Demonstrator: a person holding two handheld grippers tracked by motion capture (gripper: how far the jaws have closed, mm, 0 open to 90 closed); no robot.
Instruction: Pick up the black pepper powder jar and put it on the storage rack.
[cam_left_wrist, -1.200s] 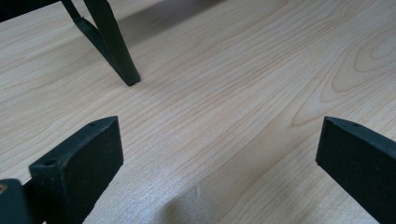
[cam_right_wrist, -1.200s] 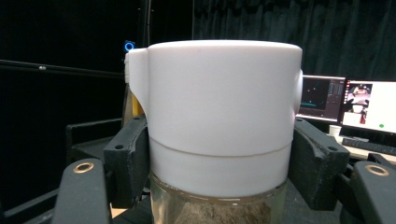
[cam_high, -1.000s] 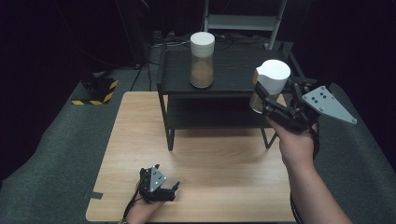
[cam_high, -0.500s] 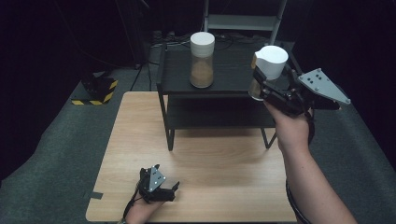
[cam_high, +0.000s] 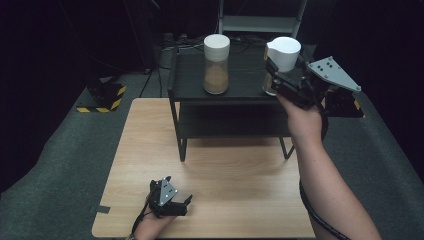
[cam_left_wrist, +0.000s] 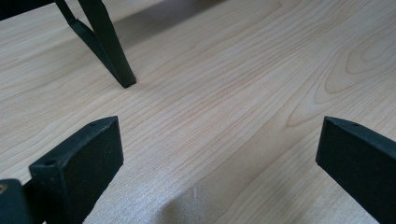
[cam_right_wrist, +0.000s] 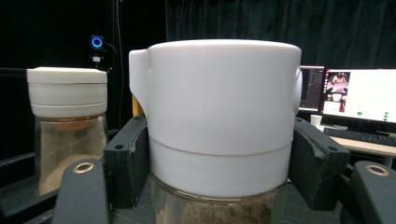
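A glass jar with a white lid and brown contents is held upright in my right gripper, at the right end of the black shelf's top. In the right gripper view both jaws press the jar just below its lid, with the right gripper shut on it. I cannot tell whether its base touches the shelf. A second, similar jar stands on the shelf top to the left, also visible as the second jar. My left gripper rests open on the wooden table near the front edge, the left gripper holding nothing.
The shelf has a lower tier and thin black legs standing on the table's far half. Grey carpet surrounds the table, with a yellow-and-black striped block at the far left. Lit monitors glow behind the shelf.
My right gripper has carried the jar up and away from me, slightly leftward, to the right end of the shelf top. The left gripper has stayed still.
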